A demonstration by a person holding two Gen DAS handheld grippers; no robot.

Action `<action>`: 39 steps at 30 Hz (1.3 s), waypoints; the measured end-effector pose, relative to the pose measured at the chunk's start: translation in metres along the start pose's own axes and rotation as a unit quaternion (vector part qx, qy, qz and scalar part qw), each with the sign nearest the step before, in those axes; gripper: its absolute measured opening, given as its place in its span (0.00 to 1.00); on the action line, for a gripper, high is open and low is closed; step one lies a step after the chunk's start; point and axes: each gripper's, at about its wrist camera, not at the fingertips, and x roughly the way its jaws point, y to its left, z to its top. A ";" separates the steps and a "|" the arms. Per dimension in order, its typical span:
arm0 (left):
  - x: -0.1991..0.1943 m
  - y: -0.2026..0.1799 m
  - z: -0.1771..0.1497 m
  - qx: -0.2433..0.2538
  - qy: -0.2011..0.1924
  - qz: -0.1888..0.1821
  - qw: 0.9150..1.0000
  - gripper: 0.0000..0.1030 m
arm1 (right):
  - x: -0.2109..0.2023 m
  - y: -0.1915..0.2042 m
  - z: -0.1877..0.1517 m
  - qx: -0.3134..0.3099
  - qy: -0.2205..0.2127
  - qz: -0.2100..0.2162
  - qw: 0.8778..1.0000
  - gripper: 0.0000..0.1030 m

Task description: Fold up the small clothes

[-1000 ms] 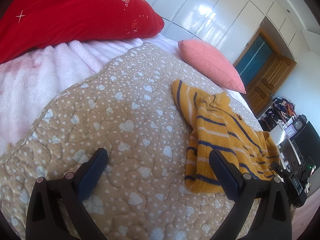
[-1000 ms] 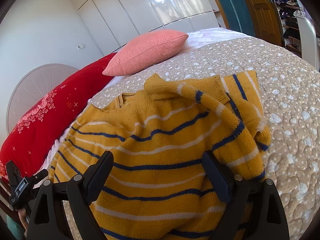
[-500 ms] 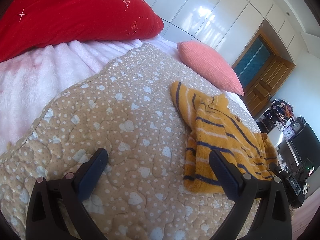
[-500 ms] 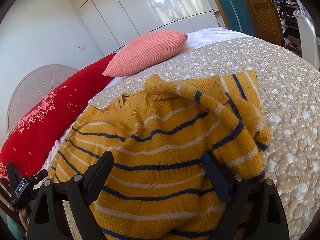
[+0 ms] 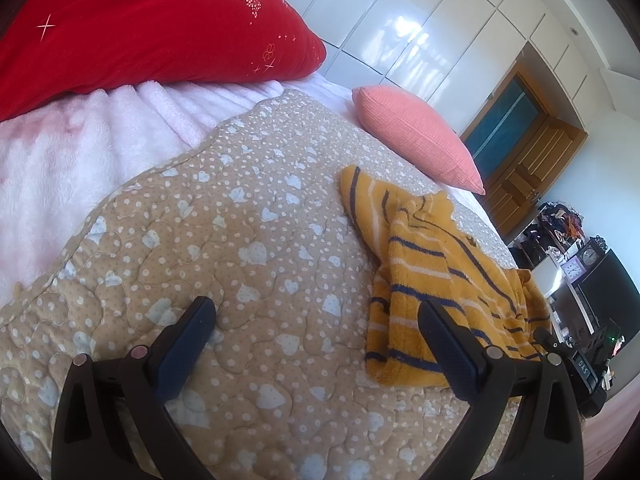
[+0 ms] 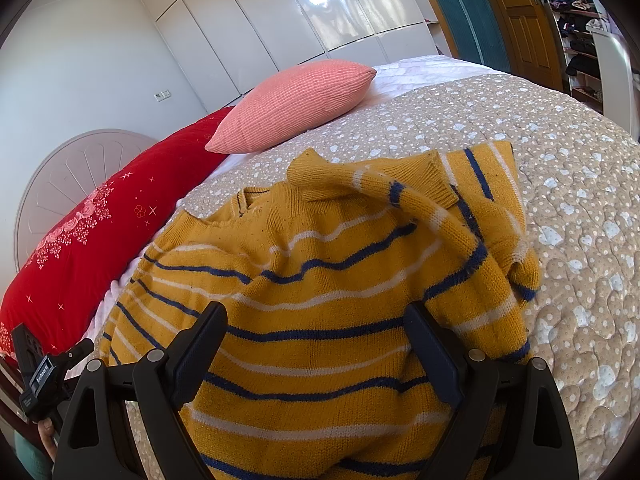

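Two scraps of writing show: "DAS" on the black mount (image 5: 585, 369) at the right edge of the left wrist view, and a small white label (image 6: 41, 373), too blurred to read, on the black mount at the lower left of the right wrist view. Yellow with blue and white stripes, the sweater (image 6: 320, 300) lies rumpled on the quilted bed cover (image 5: 240, 240), one sleeve thrown across its chest. Gaping wide and gripping nothing, the right tongs (image 6: 314, 346) hover over its lower body. Equally open and empty, the left tongs (image 5: 316, 336) hang above bare quilt, with the sweater just beside their right finger.
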 end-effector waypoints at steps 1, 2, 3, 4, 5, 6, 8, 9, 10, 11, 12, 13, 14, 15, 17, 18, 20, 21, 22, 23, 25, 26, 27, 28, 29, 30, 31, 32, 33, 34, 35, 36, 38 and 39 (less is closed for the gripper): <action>-0.001 0.001 0.000 -0.001 -0.001 -0.001 1.000 0.98 | 0.000 0.000 0.000 0.000 0.000 0.000 1.000 0.90; -0.001 0.000 0.000 -0.001 -0.001 -0.002 1.000 0.98 | 0.000 0.000 0.000 0.000 0.000 0.000 1.000 0.90; 0.000 -0.001 0.000 -0.002 -0.001 -0.002 1.000 0.98 | 0.000 0.000 0.000 0.000 0.000 0.000 1.000 0.90; 0.000 -0.001 0.000 -0.002 -0.002 -0.003 1.000 0.98 | 0.000 0.000 0.000 0.000 0.000 0.000 1.000 0.90; 0.001 -0.002 0.001 -0.003 -0.002 -0.003 1.000 0.98 | 0.000 0.000 0.000 0.000 0.000 0.000 1.000 0.90; 0.001 -0.002 0.001 -0.003 -0.002 -0.003 1.000 0.98 | 0.000 0.001 0.000 -0.001 0.000 0.000 1.000 0.90; 0.000 0.000 0.000 -0.002 -0.002 -0.003 1.000 0.98 | 0.000 0.001 0.000 -0.001 0.000 0.000 1.000 0.90; 0.000 0.000 0.000 -0.002 -0.002 -0.003 1.000 0.98 | 0.000 0.001 0.001 -0.001 0.000 0.001 1.000 0.91; 0.001 -0.001 0.000 -0.003 -0.002 -0.003 1.000 0.98 | 0.000 0.001 0.000 -0.001 0.000 0.001 1.000 0.91; 0.000 0.001 0.000 -0.003 -0.002 -0.003 1.000 0.98 | 0.000 0.001 0.000 -0.001 0.000 0.000 1.000 0.91; 0.000 0.000 0.000 -0.003 -0.002 -0.003 1.000 0.98 | 0.000 0.002 0.000 -0.001 0.000 0.001 1.000 0.91; 0.000 0.001 0.000 -0.003 -0.002 -0.003 1.000 0.98 | 0.000 0.002 0.000 -0.001 0.000 0.000 1.000 0.91; 0.000 0.001 0.000 -0.003 -0.002 -0.003 1.000 0.98 | 0.000 0.002 0.000 -0.001 0.000 0.000 1.000 0.91; 0.001 -0.001 0.000 -0.003 -0.002 -0.003 1.000 0.98 | 0.000 0.002 0.000 -0.001 0.000 0.000 1.000 0.91; 0.000 0.000 0.000 -0.003 -0.002 -0.003 1.000 0.98 | 0.000 0.002 0.000 -0.001 0.000 0.000 1.000 0.91; 0.001 -0.001 0.000 -0.003 -0.002 -0.003 1.000 0.98 | 0.000 0.001 0.000 -0.001 0.000 0.000 1.000 0.91; 0.000 0.000 0.000 -0.003 -0.002 -0.004 1.000 0.98 | 0.000 0.001 0.000 -0.001 0.000 0.000 1.000 0.91; 0.000 0.001 0.000 -0.003 -0.002 -0.004 1.000 0.98 | 0.000 0.002 0.000 -0.001 0.000 0.000 1.000 0.91; 0.000 0.001 0.000 -0.003 -0.002 -0.003 1.000 0.98 | 0.000 0.001 0.000 -0.001 0.000 0.000 1.000 0.91; 0.000 0.000 0.000 -0.003 -0.002 -0.004 1.000 0.98 | 0.000 0.001 0.000 -0.001 0.000 0.000 1.000 0.91; 0.000 0.001 0.000 -0.003 -0.002 -0.004 1.000 0.98 | 0.000 0.001 0.000 -0.001 0.000 0.000 1.000 0.91; 0.000 0.001 0.000 -0.003 -0.002 -0.004 1.000 0.98 | 0.000 0.001 0.000 -0.001 0.000 0.000 1.000 0.91; 0.000 0.001 0.000 -0.003 -0.002 -0.004 1.000 0.98 | 0.000 0.001 0.000 -0.001 0.000 0.000 1.000 0.91; 0.000 0.001 0.000 -0.003 -0.002 -0.004 1.000 0.98 | 0.000 0.001 0.000 -0.001 0.000 0.000 1.000 0.91; 0.000 0.001 0.000 -0.003 -0.002 -0.004 1.000 0.98 | 0.000 0.001 0.000 -0.001 0.000 0.000 1.000 0.91; 0.000 0.001 0.000 -0.003 -0.002 -0.004 1.000 0.98 | 0.000 0.001 0.000 -0.001 0.000 0.000 1.000 0.91; 0.002 -0.001 0.000 -0.003 -0.002 -0.004 1.000 0.98 | 0.000 0.001 0.000 -0.001 0.000 0.001 1.000 0.91; 0.000 0.001 0.000 -0.003 -0.002 -0.004 1.000 0.98 | 0.000 0.001 0.000 -0.001 0.000 0.001 1.000 0.91; 0.000 0.001 0.000 -0.003 -0.002 -0.004 1.000 0.98 | 0.000 0.001 0.000 0.000 0.000 0.001 1.000 0.91; 0.001 -0.001 0.000 -0.003 -0.002 -0.004 1.000 0.98 | 0.000 0.001 0.000 -0.001 0.000 0.000 1.000 0.91; 0.000 0.001 0.000 -0.003 -0.002 -0.004 1.000 0.98 | 0.000 0.001 0.000 -0.001 0.000 0.000 1.000 0.91; 0.001 0.000 0.000 -0.003 -0.002 -0.004 1.000 0.98 | 0.000 0.001 0.000 -0.001 0.000 0.000 1.000 0.91; 0.000 0.002 0.000 -0.003 -0.002 -0.004 1.000 0.98 | 0.000 0.001 0.000 -0.001 0.000 0.000 1.000 0.91; 0.000 0.001 0.000 -0.003 -0.002 -0.004 1.000 0.98 | 0.000 0.001 0.000 -0.001 0.000 0.001 1.000 0.91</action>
